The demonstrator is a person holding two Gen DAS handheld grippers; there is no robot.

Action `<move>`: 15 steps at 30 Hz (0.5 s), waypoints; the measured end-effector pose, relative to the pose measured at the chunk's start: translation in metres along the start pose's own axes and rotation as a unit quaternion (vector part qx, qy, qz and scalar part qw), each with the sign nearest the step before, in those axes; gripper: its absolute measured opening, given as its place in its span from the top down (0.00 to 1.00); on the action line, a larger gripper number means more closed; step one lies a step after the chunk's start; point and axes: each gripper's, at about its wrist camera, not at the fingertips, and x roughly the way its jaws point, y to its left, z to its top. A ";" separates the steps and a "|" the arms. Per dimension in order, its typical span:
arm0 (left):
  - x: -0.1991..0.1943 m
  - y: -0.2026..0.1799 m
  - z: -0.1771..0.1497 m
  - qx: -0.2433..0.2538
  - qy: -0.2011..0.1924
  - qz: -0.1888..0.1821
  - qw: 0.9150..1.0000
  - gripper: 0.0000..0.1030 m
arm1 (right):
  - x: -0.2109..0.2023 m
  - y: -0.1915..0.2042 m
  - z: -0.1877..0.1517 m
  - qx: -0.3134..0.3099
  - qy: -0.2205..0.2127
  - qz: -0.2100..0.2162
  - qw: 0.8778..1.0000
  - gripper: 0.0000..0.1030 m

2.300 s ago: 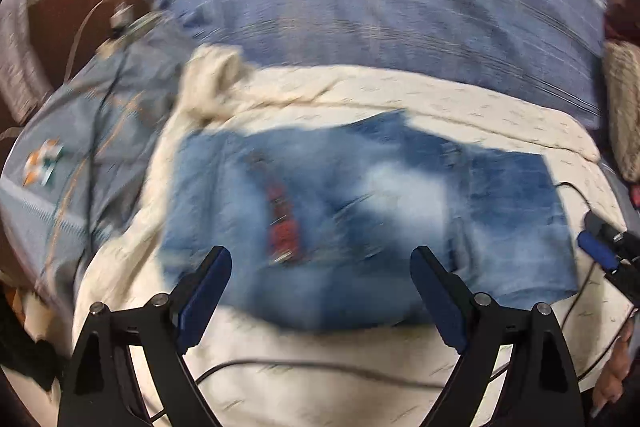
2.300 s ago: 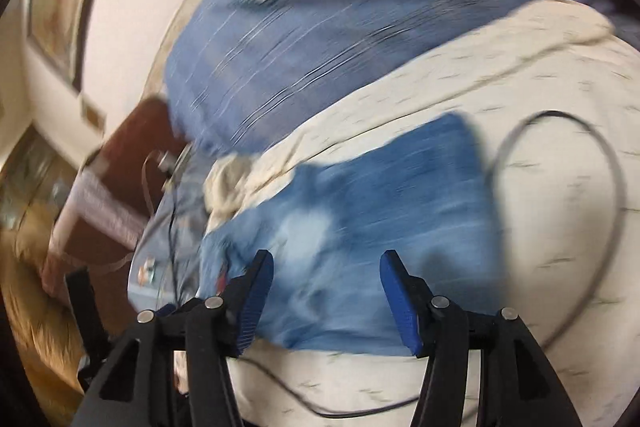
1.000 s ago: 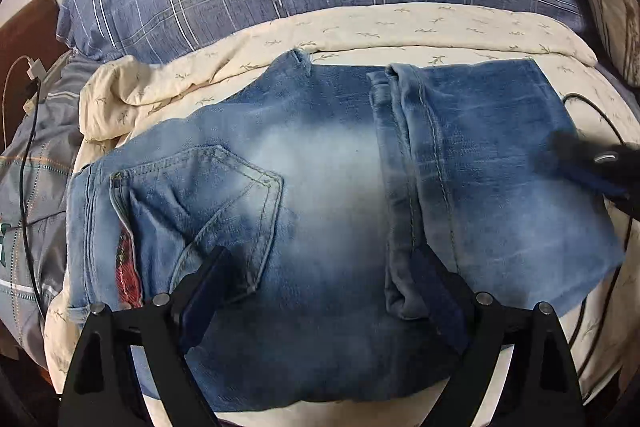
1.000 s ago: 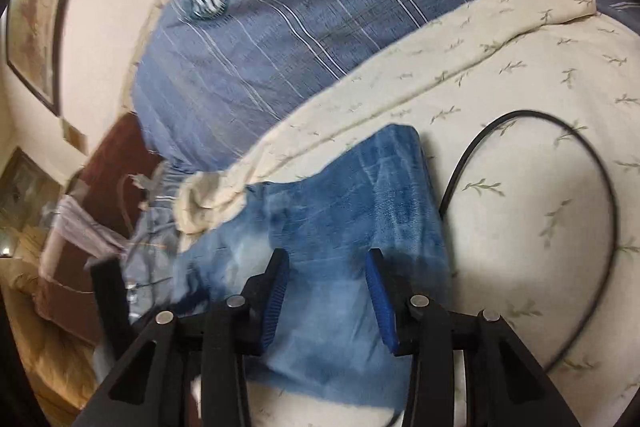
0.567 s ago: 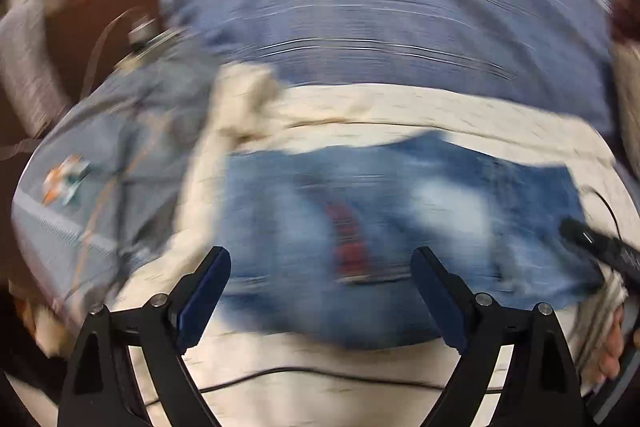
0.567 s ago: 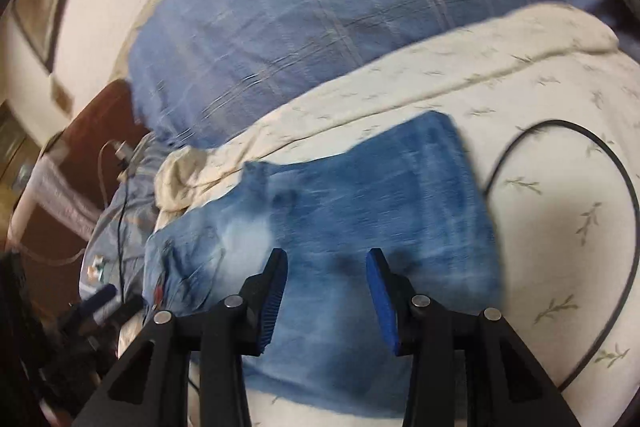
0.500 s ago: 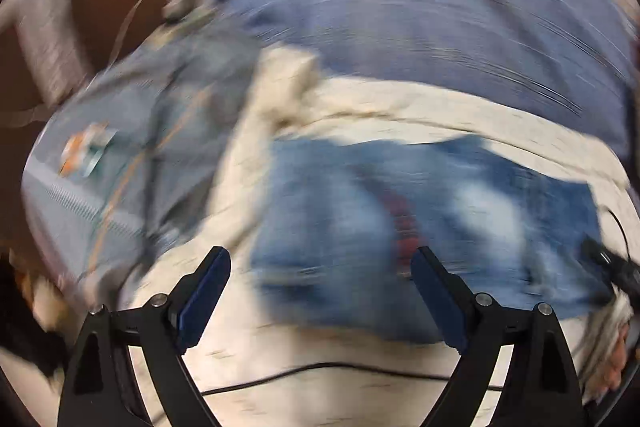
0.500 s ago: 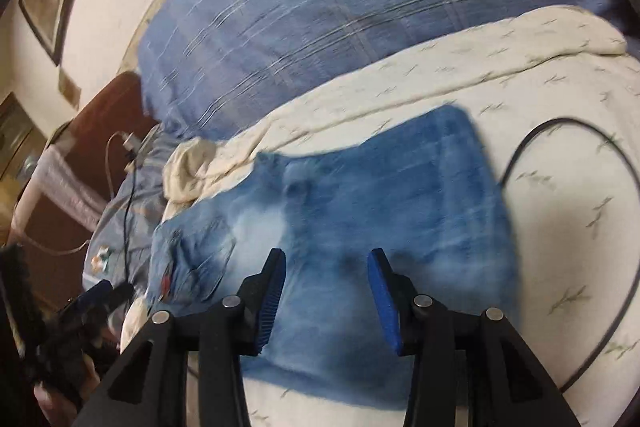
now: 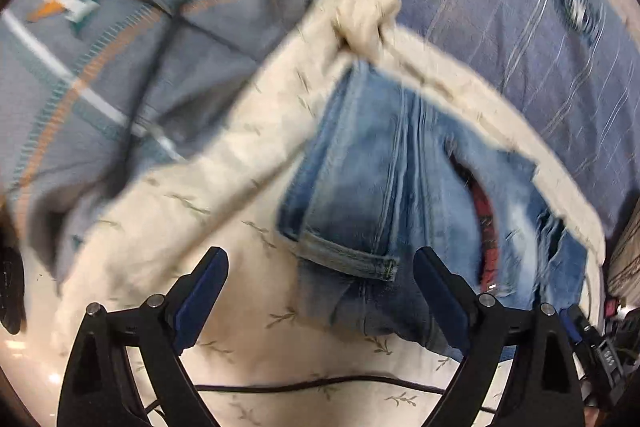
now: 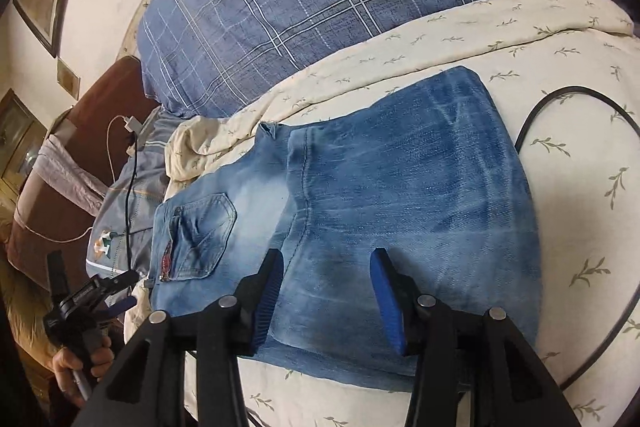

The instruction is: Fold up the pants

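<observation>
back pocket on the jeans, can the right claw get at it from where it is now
Probably yes: the right claw is open above the jeans, and the back pocket lies uncovered to its left, with nothing between.

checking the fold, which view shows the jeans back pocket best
The right wrist view: the back pocket is sharp and fully visible on the jeans. The left wrist view is motion-blurred, showing the jeans but no clear pocket.

Motion blur smears the jeans (image 9: 384,195) and grey pillow (image 9: 120,59).
</observation>
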 end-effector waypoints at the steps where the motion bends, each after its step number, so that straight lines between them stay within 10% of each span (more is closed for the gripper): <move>1: 0.010 -0.002 0.000 0.004 0.018 0.000 1.000 0.09 | 0.000 0.000 0.000 -0.002 0.001 0.000 1.000 0.52; 5: 0.027 -0.011 0.000 0.017 0.008 -0.007 1.000 0.09 | 0.001 0.000 0.000 -0.005 0.006 0.001 1.000 0.52; 9: 0.022 -0.019 0.003 0.029 -0.020 -0.032 0.999 0.51 | 0.001 -0.001 0.001 -0.008 0.008 0.001 1.000 0.52; 15: 0.012 -0.031 0.008 0.059 -0.046 -0.015 0.997 0.74 | -0.001 -0.003 0.002 0.004 0.004 0.003 1.000 0.52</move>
